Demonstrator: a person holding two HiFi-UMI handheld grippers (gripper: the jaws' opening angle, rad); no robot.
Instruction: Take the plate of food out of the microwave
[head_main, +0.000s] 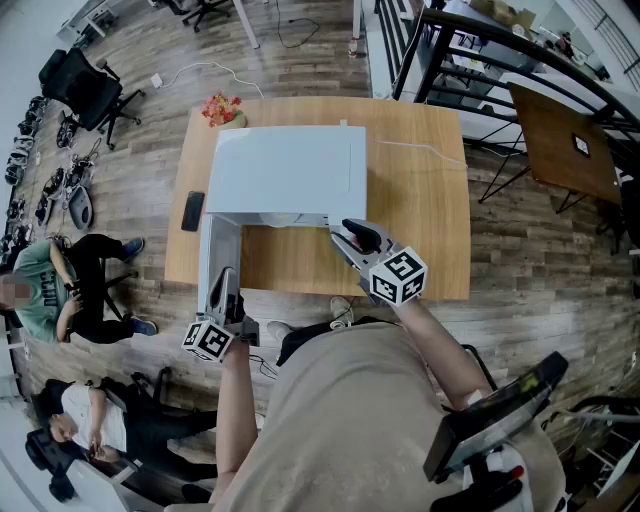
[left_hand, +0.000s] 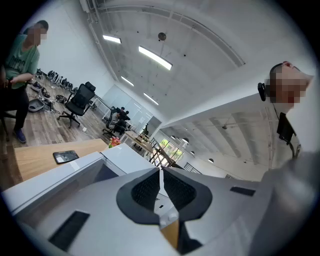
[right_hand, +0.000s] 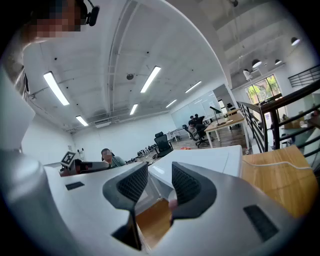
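Note:
The white microwave stands on the wooden table with its door swung out toward me on the left. My left gripper is at the door's outer end, pads together on a thin white edge. My right gripper hovers at the microwave's front right corner, jaws a little apart with nothing between them. The microwave's top shows beyond those jaws. The plate of food is hidden from every view.
A black phone lies on the table left of the microwave, and a small bunch of flowers stands at the back left corner. A white cable runs across the table's right side. Two people sit on the floor at the left.

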